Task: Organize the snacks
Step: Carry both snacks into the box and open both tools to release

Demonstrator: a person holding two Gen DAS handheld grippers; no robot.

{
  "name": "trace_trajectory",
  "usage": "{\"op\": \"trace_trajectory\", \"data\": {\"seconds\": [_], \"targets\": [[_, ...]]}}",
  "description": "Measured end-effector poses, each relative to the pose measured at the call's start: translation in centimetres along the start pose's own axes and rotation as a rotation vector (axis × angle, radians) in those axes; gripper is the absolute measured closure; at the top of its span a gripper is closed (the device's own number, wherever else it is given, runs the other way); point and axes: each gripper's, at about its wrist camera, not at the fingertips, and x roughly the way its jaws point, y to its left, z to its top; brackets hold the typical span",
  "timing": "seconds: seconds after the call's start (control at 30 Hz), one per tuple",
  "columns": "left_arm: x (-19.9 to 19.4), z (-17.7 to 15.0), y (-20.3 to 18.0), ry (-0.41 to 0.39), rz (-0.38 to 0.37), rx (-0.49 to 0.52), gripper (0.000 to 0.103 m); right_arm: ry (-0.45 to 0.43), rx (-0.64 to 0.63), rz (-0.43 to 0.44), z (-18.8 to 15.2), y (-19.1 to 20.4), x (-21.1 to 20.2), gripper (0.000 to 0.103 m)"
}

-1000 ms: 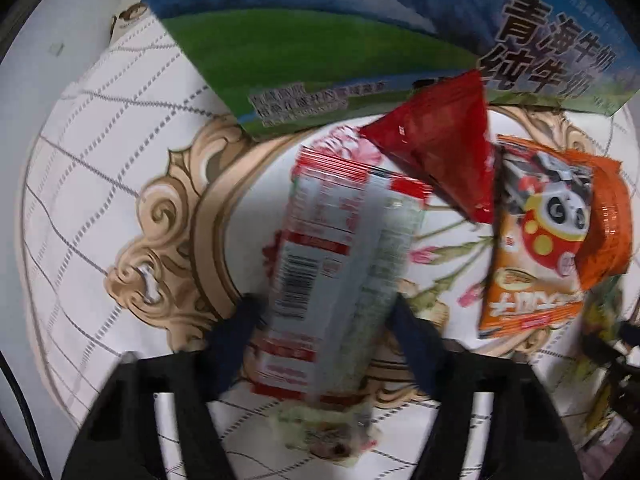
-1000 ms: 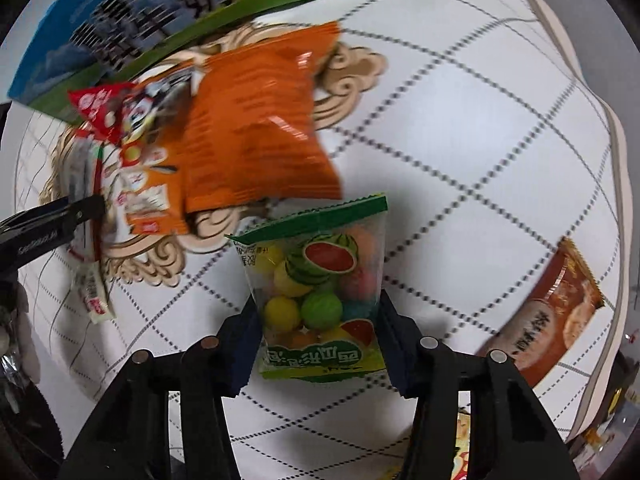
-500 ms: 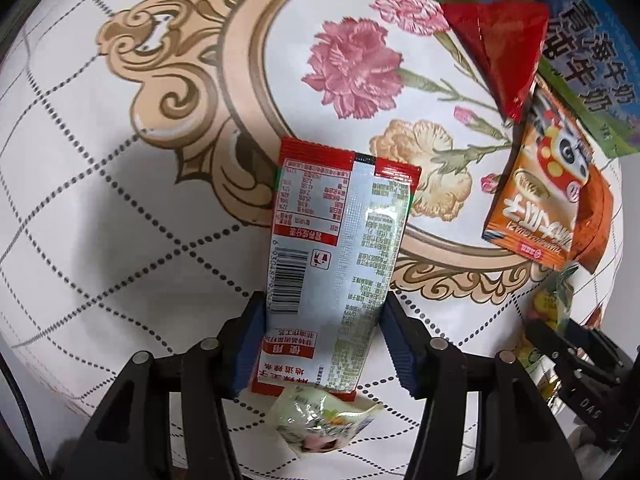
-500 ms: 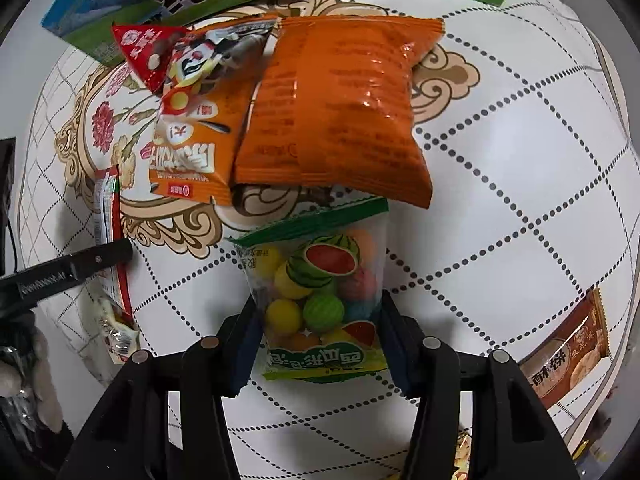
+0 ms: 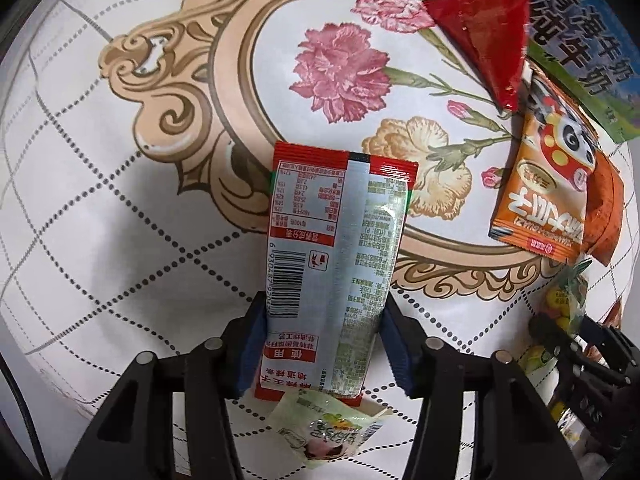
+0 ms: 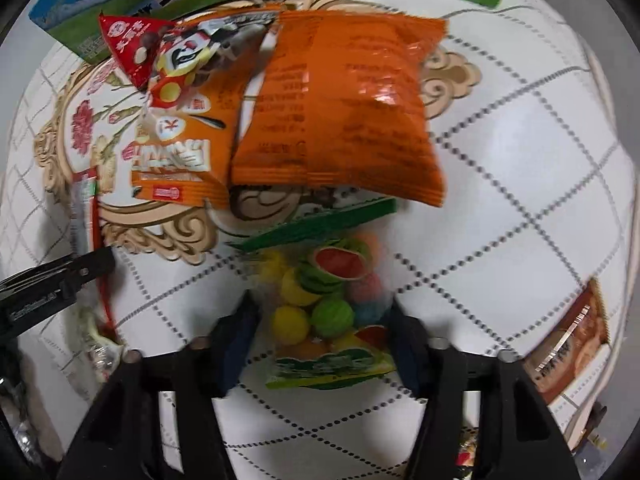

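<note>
Pressing on the red packet (image 5: 332,276), the left gripper (image 5: 322,344) has just closed tighter. The right gripper (image 6: 320,340) grips the candy bag (image 6: 328,304) over the tablecloth (image 6: 520,184).

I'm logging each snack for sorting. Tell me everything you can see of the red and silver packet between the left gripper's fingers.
The red and silver packet is a long, flat, glossy foil sachet lying back side up: red bands at both ends, a nutrition table, a barcode and small print. It lies lengthwise between the left gripper, whose blue pads press its sides. Its near end overlaps a small pale green wrapper on the tablecloth.
</note>
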Motion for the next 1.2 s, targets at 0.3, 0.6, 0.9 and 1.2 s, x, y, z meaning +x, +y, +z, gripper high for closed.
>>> {"op": "trace_trajectory", "data": {"seconds": [0.3,0.6,0.9,1.2], "targets": [[-4.1,-1.8,-0.6,-0.025,-0.080,-0.009,0.059,-0.028,0.078,0.157,-2.2,-2.1,-3.0,0.050],[-14.1,0.6,-4.1,-0.124,-0.303,0.010,0.059,-0.141,0.030,0.302,0.5,-0.9,-11.6,0.050],[-21.8,12.1,-7.9,-0.209,-0.399,0.079,0.059,-0.297,0.021,0.374,10.5,-3.0,-21.1,0.050],[-17.5,24.9,-8.6,-0.063,-0.298,0.036,0.058,-0.288,0.037,0.240,23.0,-3.8,-20.2,0.050]]}}
